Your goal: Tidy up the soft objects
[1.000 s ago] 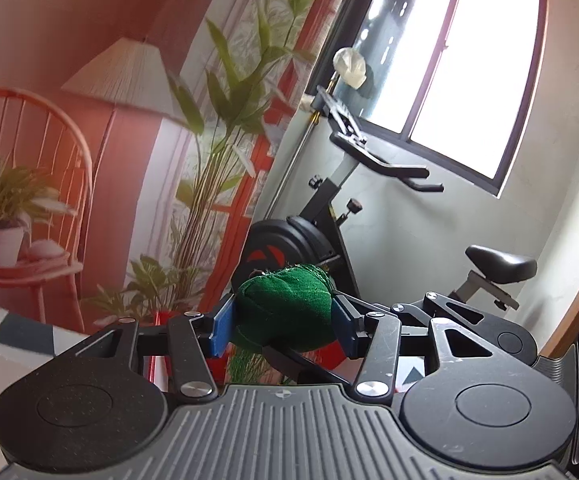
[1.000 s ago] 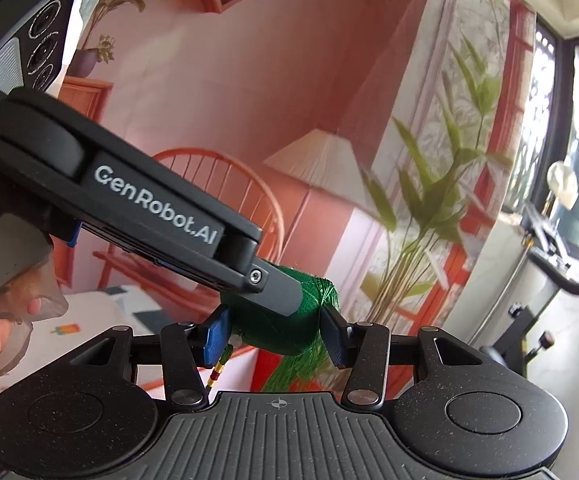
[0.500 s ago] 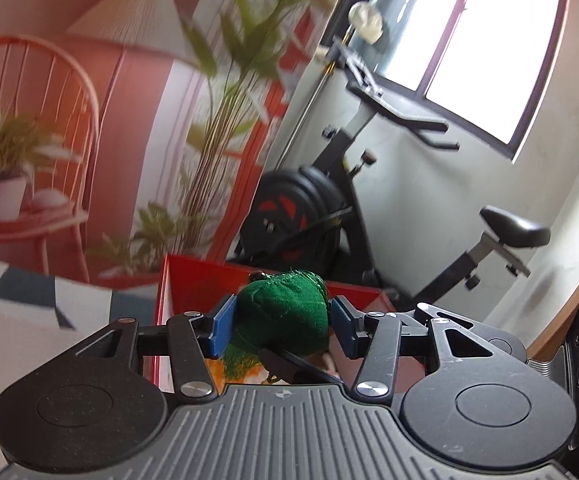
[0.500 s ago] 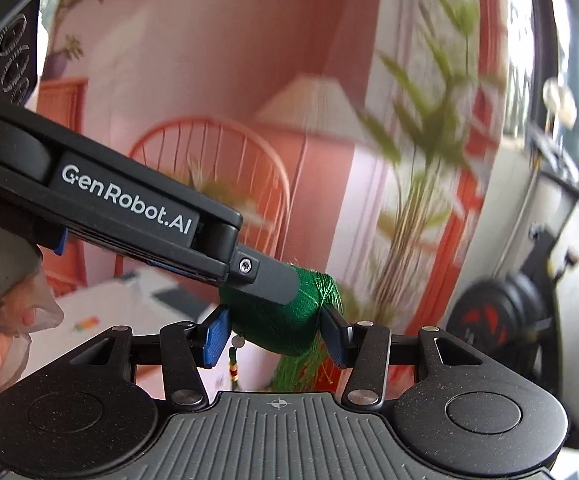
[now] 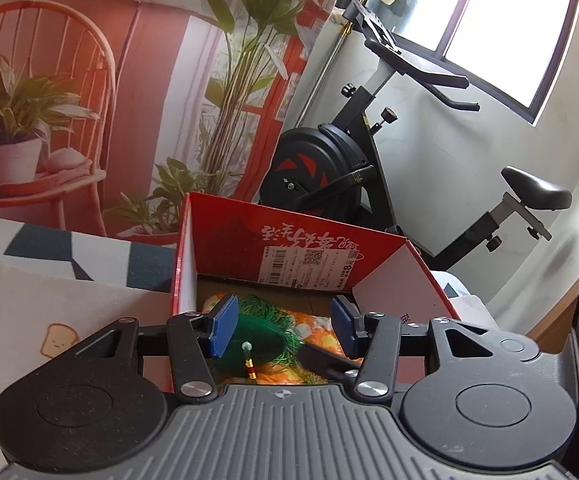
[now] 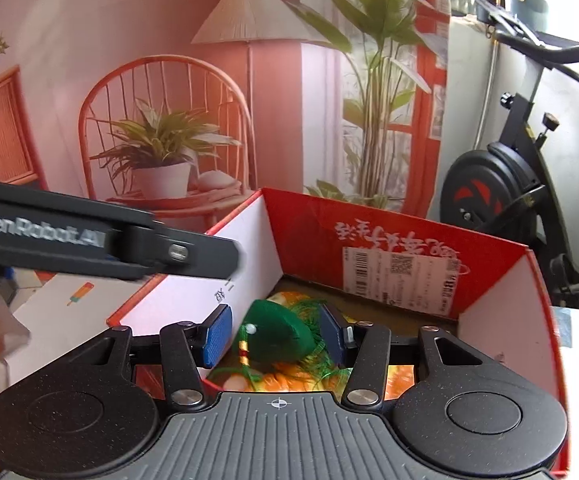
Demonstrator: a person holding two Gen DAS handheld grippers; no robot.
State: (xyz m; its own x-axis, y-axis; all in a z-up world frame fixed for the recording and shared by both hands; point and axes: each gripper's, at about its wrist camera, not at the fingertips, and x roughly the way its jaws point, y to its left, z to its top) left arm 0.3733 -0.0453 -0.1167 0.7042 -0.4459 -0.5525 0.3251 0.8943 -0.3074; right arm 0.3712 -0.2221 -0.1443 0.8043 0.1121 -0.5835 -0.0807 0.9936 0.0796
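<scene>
Fuzzy green cloth pouch [image 6: 279, 334] with thread fringe; glossy red cardboard box [image 6: 301, 232], white matt inside.

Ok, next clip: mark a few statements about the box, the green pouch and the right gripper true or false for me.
1. The green pouch lies inside the red box. True.
2. The red box is shut with a lid. False: it is open on top, and its contents show.
3. An orange patterned soft item lies under the pouch. True.
4. The right gripper pinches the pouch from both sides. False: a clear gap shows between one blue pad and the pouch, so it is not clamped.
5. An exercise bike stands beyond the box. True.
</scene>
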